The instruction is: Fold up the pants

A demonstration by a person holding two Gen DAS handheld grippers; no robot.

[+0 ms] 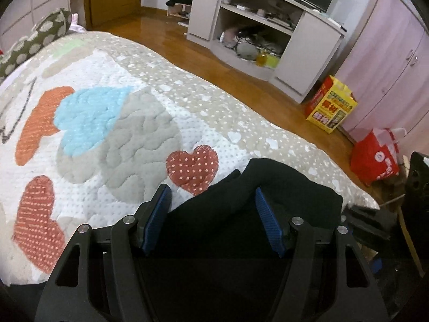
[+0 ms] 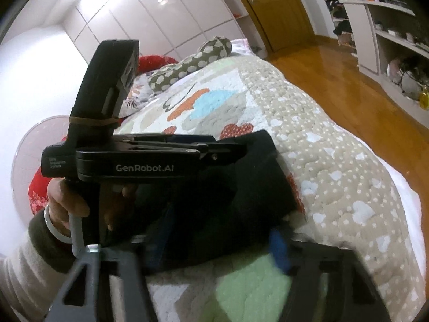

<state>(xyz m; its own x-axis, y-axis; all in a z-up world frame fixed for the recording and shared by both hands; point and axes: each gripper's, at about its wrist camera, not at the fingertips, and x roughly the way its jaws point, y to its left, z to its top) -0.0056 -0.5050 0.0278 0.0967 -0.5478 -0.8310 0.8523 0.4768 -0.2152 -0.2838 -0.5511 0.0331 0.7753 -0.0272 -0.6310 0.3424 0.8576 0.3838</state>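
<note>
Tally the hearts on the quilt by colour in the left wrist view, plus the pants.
Red dotted hearts: 2
Orange hearts: 1
Blue hearts: 1
Grey hearts: 1
Black pants: 1
Total: 6

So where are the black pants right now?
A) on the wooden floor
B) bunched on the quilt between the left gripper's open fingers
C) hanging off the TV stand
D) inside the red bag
B: the black pants lie on the heart-patterned quilt, with the left gripper open and a blue pad on either side of the fabric.
</note>
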